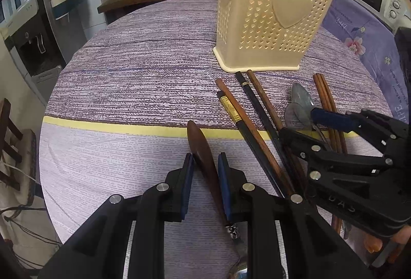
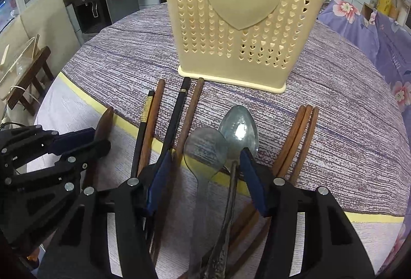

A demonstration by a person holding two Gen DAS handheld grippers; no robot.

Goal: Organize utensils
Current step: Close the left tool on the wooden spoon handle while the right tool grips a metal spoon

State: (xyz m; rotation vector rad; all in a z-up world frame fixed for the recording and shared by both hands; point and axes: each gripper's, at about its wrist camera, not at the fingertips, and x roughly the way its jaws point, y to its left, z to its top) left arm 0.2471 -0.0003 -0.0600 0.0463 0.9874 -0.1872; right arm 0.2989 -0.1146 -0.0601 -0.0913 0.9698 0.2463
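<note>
While lying handle-near and bowl-far between the spread right gripper [image 2: 204, 185] pads — metal spoon [image 2: 235, 150], just short of the holder [image 2: 239, 22]; left gripper [image 1: 205, 185] pinching a wooden-handled spoon [image 1: 203, 153].

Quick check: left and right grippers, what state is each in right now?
Left gripper: closed on the wooden handle of a spoon.
Right gripper: open, pads straddling two metal spoons; no grip visible yet.

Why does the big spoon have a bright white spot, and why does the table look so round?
Right wrist view: the metal spoon mirrors a room light as glare. Both views: the fisheye lens bends the tablecloth's edge into a curve.
</note>
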